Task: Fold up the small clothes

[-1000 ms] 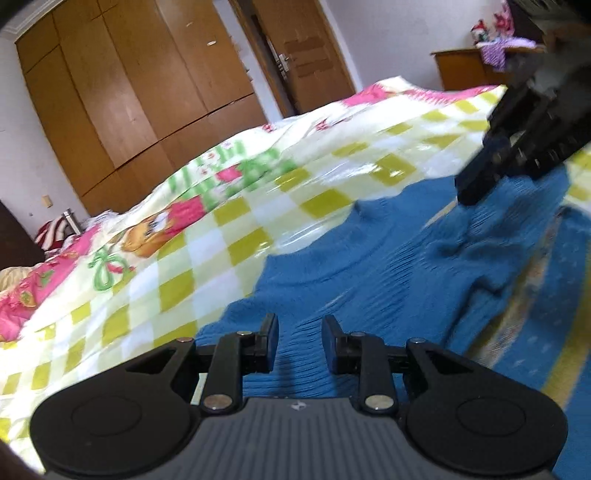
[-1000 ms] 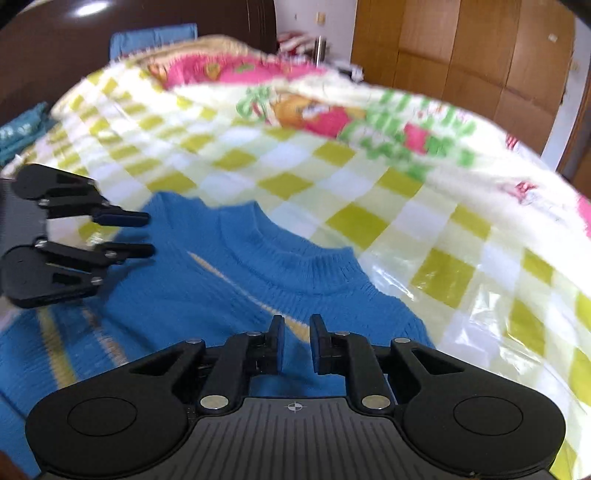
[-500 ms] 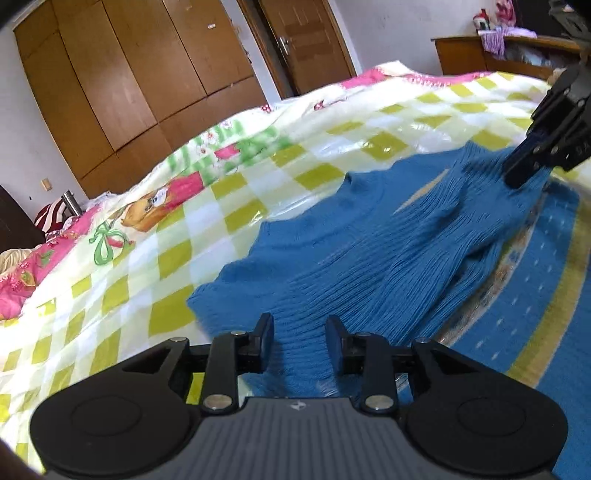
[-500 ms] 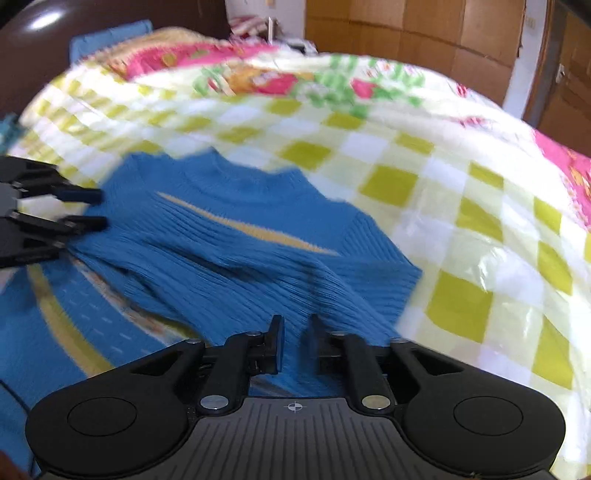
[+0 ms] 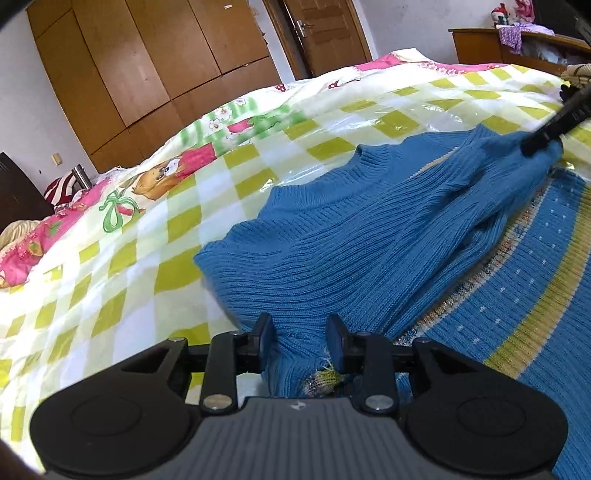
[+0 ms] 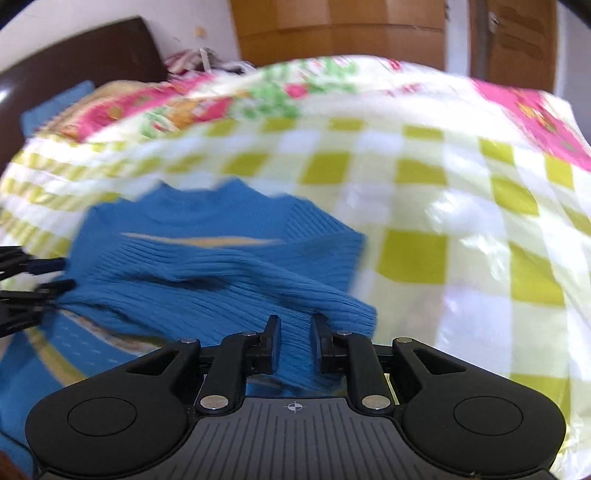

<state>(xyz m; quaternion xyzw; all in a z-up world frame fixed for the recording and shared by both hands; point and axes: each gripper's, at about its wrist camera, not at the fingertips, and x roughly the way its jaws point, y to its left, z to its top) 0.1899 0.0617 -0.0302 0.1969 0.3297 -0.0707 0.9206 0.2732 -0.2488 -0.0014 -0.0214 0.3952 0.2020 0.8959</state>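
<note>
A small blue ribbed sweater (image 5: 369,236) with yellow stripes lies on a checked bedspread (image 5: 122,258); its upper part is folded down over the striped lower part. My left gripper (image 5: 300,338) is shut on a bunched sweater edge. My right gripper (image 6: 295,341) is shut on the opposite edge of the sweater (image 6: 207,266). Each gripper shows in the other view: the right at far right (image 5: 543,138), the left at far left (image 6: 48,275). The right wrist view is motion-blurred.
Wooden wardrobes (image 5: 147,66) and a door (image 5: 325,33) stand beyond the bed. A wooden dresser (image 5: 509,48) is at back right. A dark headboard (image 6: 74,66) and pink bedding (image 5: 22,247) lie at the bed's head end.
Both grippers have pulled the sweater's held edges toward the hem, folding its upper part down. The two grippers have moved apart, and the fabric between them is stretched out.
</note>
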